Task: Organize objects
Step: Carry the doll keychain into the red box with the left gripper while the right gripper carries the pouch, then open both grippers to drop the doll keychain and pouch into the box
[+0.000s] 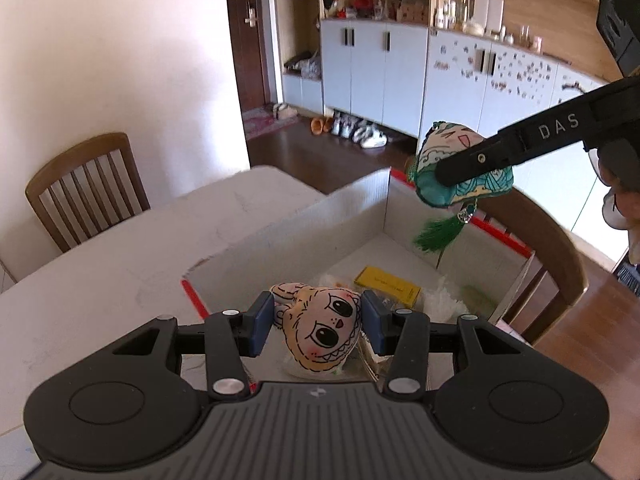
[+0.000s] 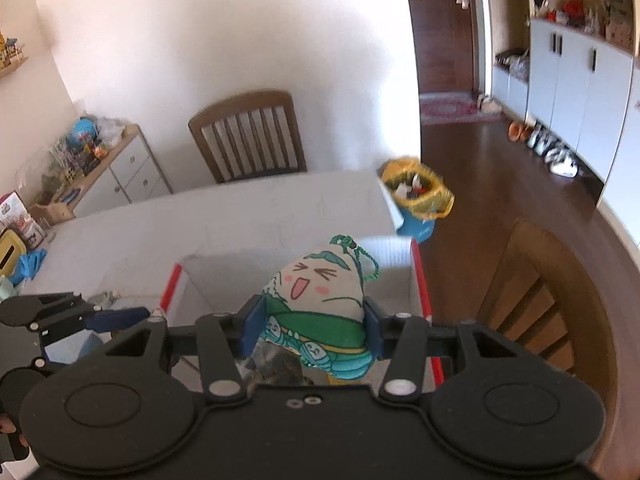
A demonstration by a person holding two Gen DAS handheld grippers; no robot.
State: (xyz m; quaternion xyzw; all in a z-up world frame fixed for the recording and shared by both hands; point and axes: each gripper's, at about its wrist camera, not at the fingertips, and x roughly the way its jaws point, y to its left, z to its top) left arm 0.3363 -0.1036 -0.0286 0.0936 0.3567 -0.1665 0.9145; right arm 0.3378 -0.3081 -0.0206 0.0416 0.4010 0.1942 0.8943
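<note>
My left gripper point(image 1: 318, 322) is shut on a beige plush face toy point(image 1: 320, 334) with big black eyes, gripped between the blue pads. It hangs over the near end of an open cardboard box point(image 1: 312, 228) with red-taped edges. My right gripper point(image 2: 313, 326) is shut on a green and white cloth sachet point(image 2: 316, 288) with a laughing face. In the left wrist view that sachet point(image 1: 440, 148) hangs above the box's far right corner, its green tassel point(image 1: 438, 234) dangling. A yellow packet point(image 1: 390, 284) and white fluffy stuff point(image 1: 440, 300) lie in the box.
The box point(image 2: 224, 280) sits on a pale table point(image 1: 120, 256). Wooden chairs stand at the far side point(image 2: 248, 136) and at the right point(image 1: 556, 256). A bin with a yellow bag point(image 2: 416, 192) stands on the floor past the table's corner. Clutter lies at the table's left end point(image 2: 24, 240).
</note>
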